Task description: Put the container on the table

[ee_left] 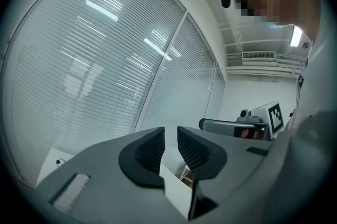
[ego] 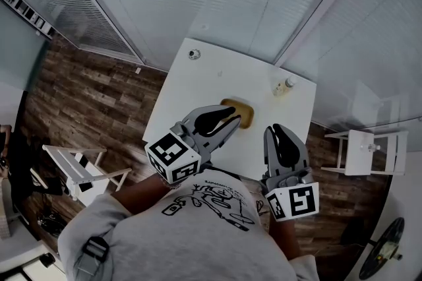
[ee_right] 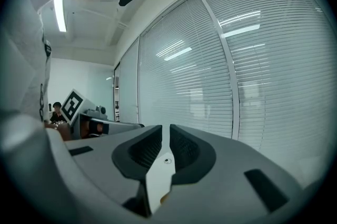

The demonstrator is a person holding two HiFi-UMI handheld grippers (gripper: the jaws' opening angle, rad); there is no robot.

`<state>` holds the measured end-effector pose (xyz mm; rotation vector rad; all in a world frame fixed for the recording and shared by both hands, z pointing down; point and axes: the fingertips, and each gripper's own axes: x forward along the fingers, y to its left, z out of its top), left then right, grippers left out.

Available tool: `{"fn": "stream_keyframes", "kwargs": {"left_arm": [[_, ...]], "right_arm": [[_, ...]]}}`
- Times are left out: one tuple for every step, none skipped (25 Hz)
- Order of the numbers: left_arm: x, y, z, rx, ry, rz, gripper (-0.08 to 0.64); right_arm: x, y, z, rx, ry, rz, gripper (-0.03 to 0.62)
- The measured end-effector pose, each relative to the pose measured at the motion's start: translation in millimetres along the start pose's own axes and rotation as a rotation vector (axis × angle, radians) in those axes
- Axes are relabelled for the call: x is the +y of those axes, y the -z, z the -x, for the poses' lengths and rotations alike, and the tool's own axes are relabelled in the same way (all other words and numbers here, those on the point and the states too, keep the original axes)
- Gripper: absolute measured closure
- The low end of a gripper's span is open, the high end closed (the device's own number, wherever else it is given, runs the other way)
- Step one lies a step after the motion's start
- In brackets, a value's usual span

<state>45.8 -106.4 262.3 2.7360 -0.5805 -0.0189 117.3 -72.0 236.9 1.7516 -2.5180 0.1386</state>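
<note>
Left claw (ego: 232, 120) and right claw (ego: 281, 130) are both clenched to a narrow slit and grip nothing. The tan container (ego: 246, 111) sits on the white table (ego: 198, 85), partly behind the left claw's tip. Risk: a careless sweep of that claw could shove the container toward the small bottle (ego: 284, 85).

1. a container (ego: 246, 109) is set near the middle of the tabletop (ego: 198, 95).
2. a small bottle (ego: 284, 85) is placed by its far right corner.
3. a small round item (ego: 194, 54) is found at its far left corner.
</note>
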Motion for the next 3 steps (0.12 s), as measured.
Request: {"fn": "stream_keyframes", "kwargs": {"left_arm": [[0.3,-0.3,-0.7,0.000,0.000,0.000,0.489],[0.6,-0.6,-1.6,-0.001,0.000,0.001,0.489],[1.0,-1.0,-2.4,-0.001,0.000,0.001,0.489]], "right_arm": [[-0.6,-0.5,-0.4,-0.001,0.000,0.001,0.551],[-1.3,-1.0,-1.0,-0.002,-0.001,0.002,0.551],[-2.0,-1.6,-1.6,-0.003,-0.002,0.004,0.551]]}}
